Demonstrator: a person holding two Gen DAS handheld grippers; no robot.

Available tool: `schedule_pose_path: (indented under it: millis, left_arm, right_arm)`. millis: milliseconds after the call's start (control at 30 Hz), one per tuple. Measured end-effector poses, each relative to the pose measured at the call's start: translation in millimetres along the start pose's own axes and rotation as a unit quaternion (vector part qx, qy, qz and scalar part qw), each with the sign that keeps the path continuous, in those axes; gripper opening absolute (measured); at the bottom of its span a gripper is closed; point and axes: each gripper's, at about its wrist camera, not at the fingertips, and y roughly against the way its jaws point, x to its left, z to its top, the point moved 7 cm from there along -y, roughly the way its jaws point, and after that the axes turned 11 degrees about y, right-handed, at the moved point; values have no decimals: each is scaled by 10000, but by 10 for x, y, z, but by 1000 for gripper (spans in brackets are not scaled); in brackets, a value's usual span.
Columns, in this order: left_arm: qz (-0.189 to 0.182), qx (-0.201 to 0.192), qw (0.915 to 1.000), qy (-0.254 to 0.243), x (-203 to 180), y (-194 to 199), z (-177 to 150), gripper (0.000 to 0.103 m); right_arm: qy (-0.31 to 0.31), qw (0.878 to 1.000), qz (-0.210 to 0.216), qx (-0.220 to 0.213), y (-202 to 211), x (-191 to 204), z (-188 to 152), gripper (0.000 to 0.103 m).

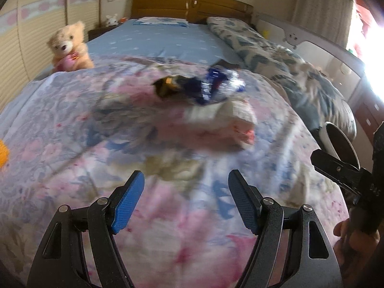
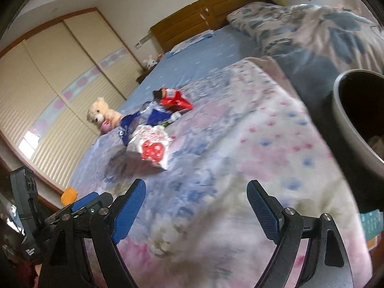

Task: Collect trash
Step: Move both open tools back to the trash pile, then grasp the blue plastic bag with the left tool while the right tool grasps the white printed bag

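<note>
Several pieces of trash lie on a floral quilt [image 1: 72,129] on the bed. A white and red crumpled wrapper [image 2: 151,146] is nearest; it also shows in the left wrist view [image 1: 223,117]. Behind it lie a blue and silver wrapper [image 1: 218,84] [image 2: 139,120] and a dark wrapper [image 1: 170,86]. A red snack bag [image 2: 174,99] lies farther back. A dark round bin [image 2: 357,117] stands at the bed's right side. My left gripper [image 1: 186,201] is open and empty above the quilt. My right gripper [image 2: 196,208] is open and empty too.
A teddy bear [image 1: 69,45] [image 2: 102,115] sits at the bed's left edge. A folded patterned duvet [image 1: 276,55] lies along the right side. A wooden headboard [image 1: 189,4] and wardrobe doors [image 2: 60,79] stand beyond. An orange object [image 1: 3,154] is at the far left.
</note>
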Motion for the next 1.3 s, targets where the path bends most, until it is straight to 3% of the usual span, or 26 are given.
schedule_pose_path:
  millis: [233, 533, 600, 667, 900, 1167, 1300]
  left_arm:
    - [181, -1, 9997, 179, 293, -78, 97, 74]
    - [225, 107, 9993, 276, 394, -193, 141, 74]
    - [189, 121, 9994, 244, 357, -206, 158, 74]
    - [148, 114, 9996, 206, 314, -214, 175, 74]
    - [-44, 123, 9999, 12, 42, -304, 262, 74]
    - [-326, 272, 9984, -368, -409, -518, 286, 75]
    - [-387, 369, 9977, -414, -584, -695, 347, 75]
  right_arm:
    - [125, 9995, 279, 54, -314, 269, 111, 87]
    - [195, 9983, 519, 174, -802, 510, 292, 86]
    - [205, 9979, 595, 181, -903, 554, 317, 75]
    - [283, 9971, 647, 280, -984, 591, 311, 27]
    - [332, 9971, 651, 222, -623, 391, 175, 24]
    - [461, 9985, -42, 293, -61, -205, 10, 25]
    - [315, 9988, -72, 359, -13, -359, -42, 39]
